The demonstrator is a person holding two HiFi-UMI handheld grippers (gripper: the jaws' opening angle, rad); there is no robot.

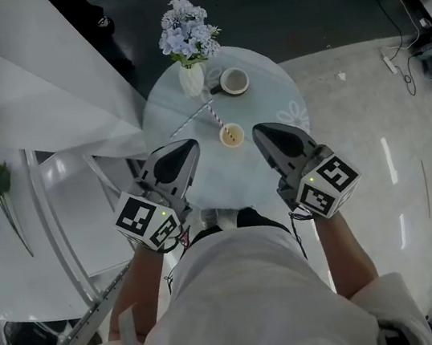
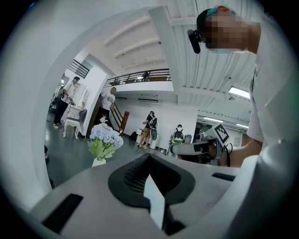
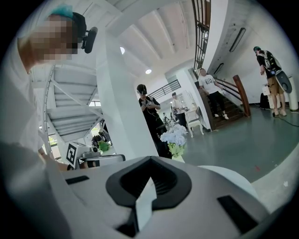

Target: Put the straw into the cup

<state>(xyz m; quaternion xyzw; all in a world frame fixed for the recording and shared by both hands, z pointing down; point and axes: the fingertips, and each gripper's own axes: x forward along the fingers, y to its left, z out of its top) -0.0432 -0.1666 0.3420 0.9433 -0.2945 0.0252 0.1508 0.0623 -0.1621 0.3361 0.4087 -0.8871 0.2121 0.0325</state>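
Observation:
A small tan cup (image 1: 231, 135) stands near the front of the round glass table (image 1: 280, 165). A striped straw (image 1: 190, 120) lies flat on the glass to the cup's left, and a second, red-striped straw (image 1: 215, 116) lies slanted just behind the cup. My left gripper (image 1: 188, 144) hovers at the table's front left, shut and empty, its tip left of the cup. My right gripper (image 1: 258, 130) hovers to the cup's right, also shut and empty. In both gripper views the jaws meet with nothing between them, and the cup and straws are hidden below them.
A white vase of blue flowers (image 1: 187, 38) and a white cup on a saucer (image 1: 234, 81) stand at the table's far side. A white stair structure (image 1: 16, 93) lies to the left. People stand in the hall beyond (image 2: 150, 128).

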